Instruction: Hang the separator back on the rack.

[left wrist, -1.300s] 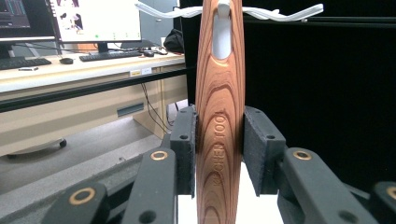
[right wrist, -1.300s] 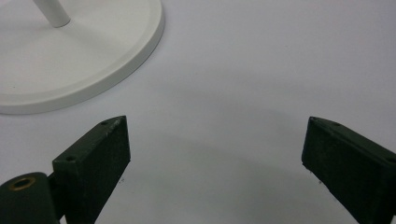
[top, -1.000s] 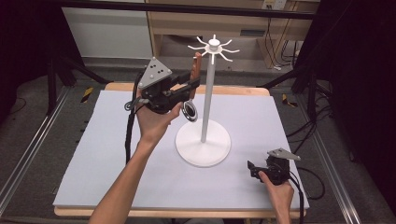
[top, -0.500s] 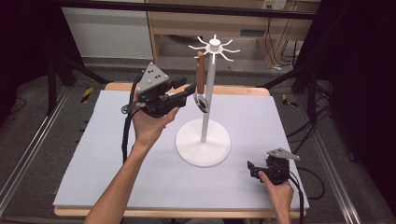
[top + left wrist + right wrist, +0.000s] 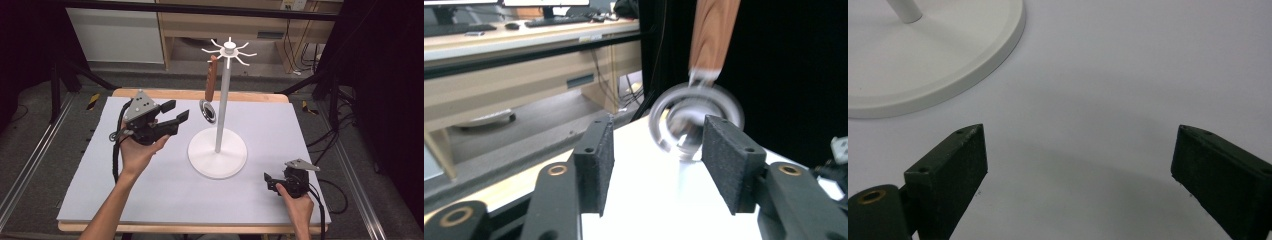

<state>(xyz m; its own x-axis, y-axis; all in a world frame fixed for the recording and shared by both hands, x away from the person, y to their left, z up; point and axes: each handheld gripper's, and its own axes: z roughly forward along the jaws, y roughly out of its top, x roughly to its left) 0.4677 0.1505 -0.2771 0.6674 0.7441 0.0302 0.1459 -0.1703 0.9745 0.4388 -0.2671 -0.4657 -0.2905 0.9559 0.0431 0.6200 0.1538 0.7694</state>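
Hanging from a hook of the white rack (image 5: 223,95), the wooden-handled strainer (image 5: 210,90) sits free, w/ its metal ring just left of the pole. Left tool (image 5: 176,111) is beside it, apart, jaws just been opening, nothing between them; ring shows blurred beyond the pads (image 5: 596,160) in left gripper view. Right tool (image 5: 270,181) rests low on the white surface (image 5: 310,125), jaws wide, empty, near the rack's base.

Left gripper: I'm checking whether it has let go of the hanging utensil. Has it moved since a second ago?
Yes. The left gripper has drawn back left and down from the white stand, its jaws having just been opening, nothing between them; the wooden-handled utensil hangs free.
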